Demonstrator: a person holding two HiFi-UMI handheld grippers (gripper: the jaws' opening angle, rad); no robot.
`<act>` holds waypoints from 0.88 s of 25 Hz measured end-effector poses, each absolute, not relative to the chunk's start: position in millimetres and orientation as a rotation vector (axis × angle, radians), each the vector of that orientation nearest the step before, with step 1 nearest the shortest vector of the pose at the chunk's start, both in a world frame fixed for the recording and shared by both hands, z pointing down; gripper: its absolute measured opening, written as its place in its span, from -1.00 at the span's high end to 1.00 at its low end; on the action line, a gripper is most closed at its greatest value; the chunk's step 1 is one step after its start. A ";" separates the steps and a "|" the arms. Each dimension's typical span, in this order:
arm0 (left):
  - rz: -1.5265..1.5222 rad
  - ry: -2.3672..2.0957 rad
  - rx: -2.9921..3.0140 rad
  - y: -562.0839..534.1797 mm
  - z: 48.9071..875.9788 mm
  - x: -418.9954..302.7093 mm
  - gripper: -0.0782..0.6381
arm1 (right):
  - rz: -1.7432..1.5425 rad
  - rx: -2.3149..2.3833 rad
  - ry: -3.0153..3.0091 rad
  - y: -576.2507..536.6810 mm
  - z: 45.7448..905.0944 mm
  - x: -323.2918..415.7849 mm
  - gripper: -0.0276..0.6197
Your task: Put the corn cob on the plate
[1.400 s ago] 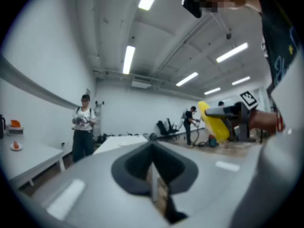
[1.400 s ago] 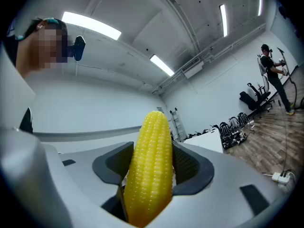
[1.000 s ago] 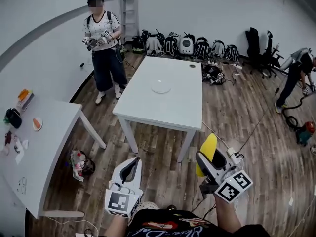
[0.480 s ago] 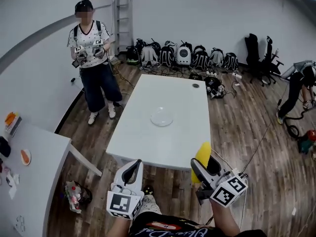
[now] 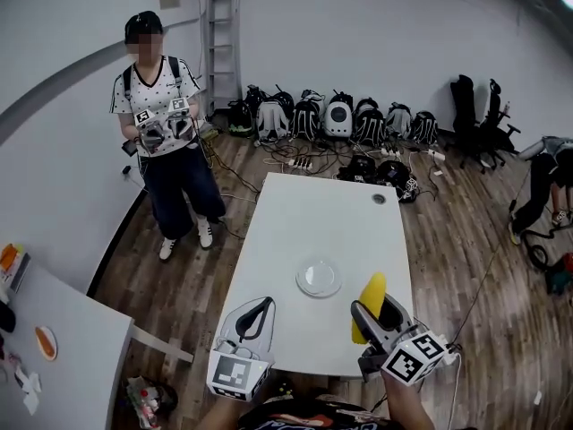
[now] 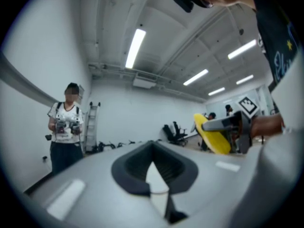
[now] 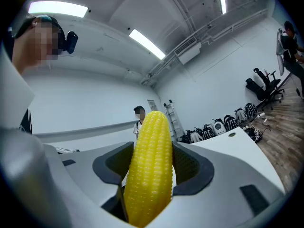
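Note:
A yellow corn cob stands upright with my right gripper shut on it, over the near end of the white table. In the right gripper view the corn cob fills the space between the dark pads, and the right gripper points up towards the ceiling. A round clear plate lies on the table, just left of and beyond the cob. My left gripper hangs over the table's near left corner, shut and holding nothing. The left gripper view also shows the corn cob at its right.
A person holding grippers stands beyond the table's left side. A ladder, backpacks and office chairs line the far wall. A small dark disc lies on the table's far right. Another table stands at left.
I have come up to the table: it and the plate now lie right in front of both grippers. The corn cob stays held in my right gripper.

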State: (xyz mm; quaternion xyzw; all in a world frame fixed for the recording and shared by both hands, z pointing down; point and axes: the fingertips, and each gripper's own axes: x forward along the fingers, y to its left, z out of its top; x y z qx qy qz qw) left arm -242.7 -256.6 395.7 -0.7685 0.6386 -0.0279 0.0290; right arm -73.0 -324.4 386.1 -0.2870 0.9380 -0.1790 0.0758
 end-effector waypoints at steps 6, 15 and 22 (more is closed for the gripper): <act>-0.107 2.005 -2.357 -277.5 398.6 -254.6 0.82 | -0.563 -0.906 2.885 -367.2 410.5 -83.8 0.11; -0.086 2.037 -2.328 -303.3 398.1 -266.2 0.82 | -0.591 -0.965 3.034 -431.1 466.1 -119.9 0.11; -0.126 2.047 -2.328 -331.6 399.3 -270.8 0.82 | -0.600 -1.021 3.294 -481.8 541.6 -156.0 0.11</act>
